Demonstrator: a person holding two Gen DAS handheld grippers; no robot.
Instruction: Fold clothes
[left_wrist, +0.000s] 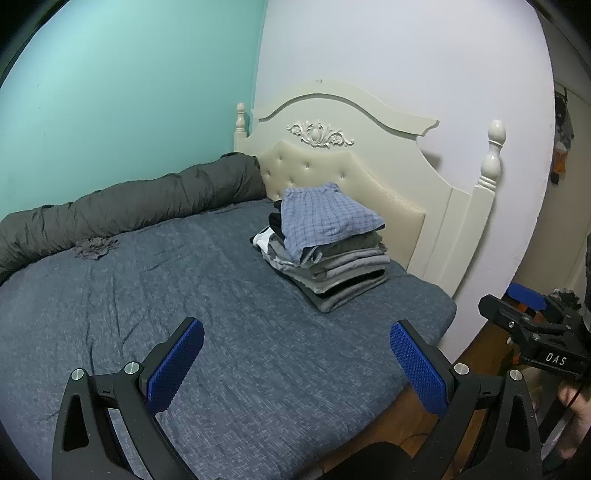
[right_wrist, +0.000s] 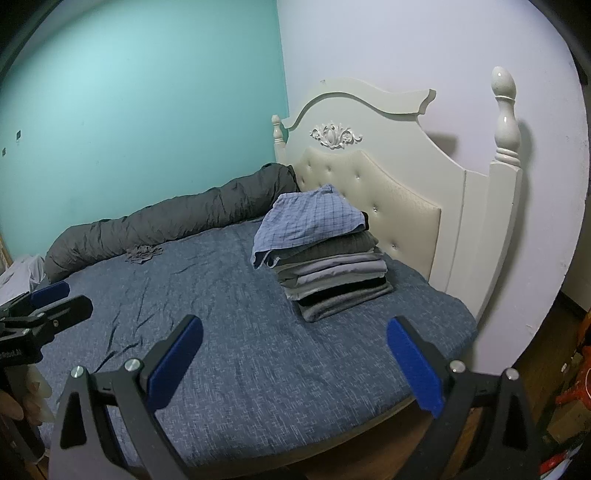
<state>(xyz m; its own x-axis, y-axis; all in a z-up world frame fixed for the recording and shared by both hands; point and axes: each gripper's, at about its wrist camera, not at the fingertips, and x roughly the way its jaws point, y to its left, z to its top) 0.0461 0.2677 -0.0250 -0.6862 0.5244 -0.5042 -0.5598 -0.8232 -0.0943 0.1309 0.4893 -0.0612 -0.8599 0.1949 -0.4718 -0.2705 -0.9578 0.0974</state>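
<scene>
Left wrist view: the left tongs (left_wrist: 297, 339) hang above the near part of the bed (left_wrist: 184, 295). The two blue pads (left_wrist: 177, 363) are far apart and nothing is between them. The right tongs (left_wrist: 513, 314) show at the right side of this view, off the bed's edge, over the wood floor (left_wrist: 476, 354). They hold nothing.

The stack of folded clothes (left_wrist: 332, 266) sits on the bed near the head edge, close to the headboard (left_wrist: 354, 155) and toward the right corner. On top lies a blue checked piece (left_wrist: 325, 218). Under it are grey, black and pale layers. A few white and black bits stick out at the left side of the stack.

A small crumpled grey cloth (left_wrist: 94, 247) lies alone by the far left edge of the bed, well apart from the stack. Just behind it a long dark grey rolled blanket (left_wrist: 129, 206) runs along the green wall (left_wrist: 129, 92).

In the right wrist view, the right tongs (right_wrist: 295, 338) are also wide apart and empty, above the bed's near edge. The left tongs (right_wrist: 51, 295) peek in from the left, and a bit of a hand (right_wrist: 14, 406) shows below them. The stack of folded clothes (right_wrist: 332, 273) sits ahead, beside the headboard (right_wrist: 388, 184). A white cloth (right_wrist: 20, 273) lies at the far left end of the blanket.
</scene>
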